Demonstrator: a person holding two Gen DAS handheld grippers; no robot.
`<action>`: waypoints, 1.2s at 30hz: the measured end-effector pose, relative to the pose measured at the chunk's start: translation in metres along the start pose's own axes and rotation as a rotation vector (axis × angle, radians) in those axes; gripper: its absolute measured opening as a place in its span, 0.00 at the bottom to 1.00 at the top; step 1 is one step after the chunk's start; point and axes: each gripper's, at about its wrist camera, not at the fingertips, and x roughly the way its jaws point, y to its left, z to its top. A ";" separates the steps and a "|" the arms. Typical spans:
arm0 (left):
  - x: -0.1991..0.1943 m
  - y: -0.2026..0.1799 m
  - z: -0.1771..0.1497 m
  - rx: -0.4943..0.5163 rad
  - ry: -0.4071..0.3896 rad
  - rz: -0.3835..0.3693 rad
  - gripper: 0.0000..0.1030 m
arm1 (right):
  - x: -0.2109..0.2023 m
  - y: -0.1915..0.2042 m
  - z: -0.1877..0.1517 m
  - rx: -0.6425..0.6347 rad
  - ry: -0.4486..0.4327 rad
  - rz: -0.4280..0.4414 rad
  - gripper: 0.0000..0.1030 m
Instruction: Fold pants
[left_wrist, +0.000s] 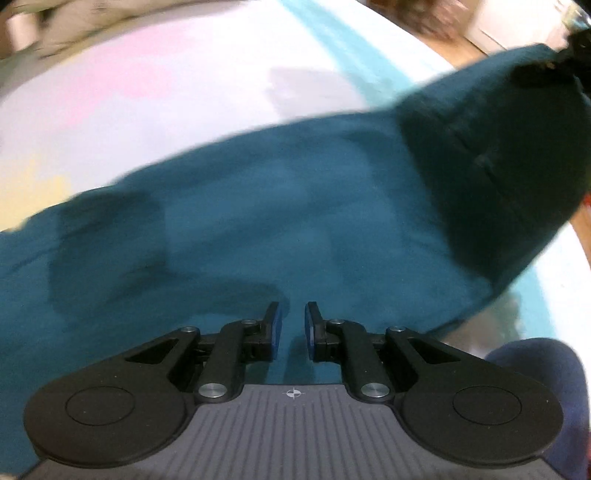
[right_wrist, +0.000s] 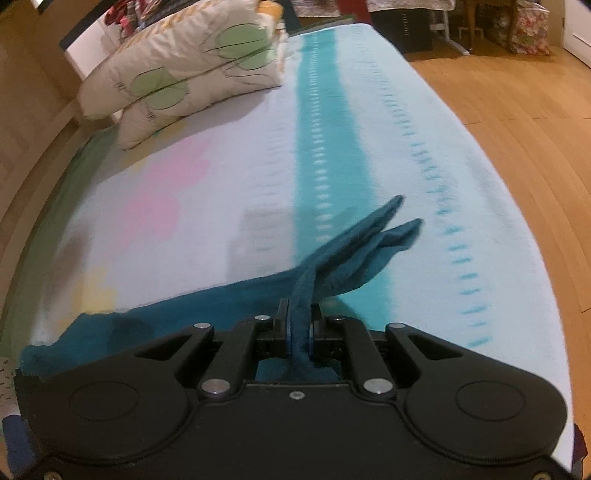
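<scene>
- Left gripper (left_wrist: 293, 326): jaws parted with a narrow gap, nothing between them, hovering over the teal pants (left_wrist: 258, 221) spread across the bed (left_wrist: 166, 110).
- Right gripper (right_wrist: 300, 332): clenched on a bunched fold of the pants (right_wrist: 354, 254), whose 2 loose ends trail toward 1 o'clock.
- Bed cover (right_wrist: 332, 147) shows 1 teal stripe running to 12 o'clock.
- Pillows (right_wrist: 177, 74) lie far off at 11 o'clock; wood floor (right_wrist: 517, 129) at 2 o'clock.
</scene>
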 end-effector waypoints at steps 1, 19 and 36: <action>-0.007 0.014 -0.005 -0.026 -0.007 0.029 0.14 | -0.001 0.016 0.001 -0.018 0.004 0.006 0.15; -0.070 0.229 -0.114 -0.432 -0.003 0.311 0.14 | 0.148 0.290 -0.093 -0.228 0.172 0.212 0.16; -0.085 0.190 -0.087 -0.341 -0.097 0.229 0.14 | 0.144 0.211 -0.087 -0.139 0.115 0.132 0.39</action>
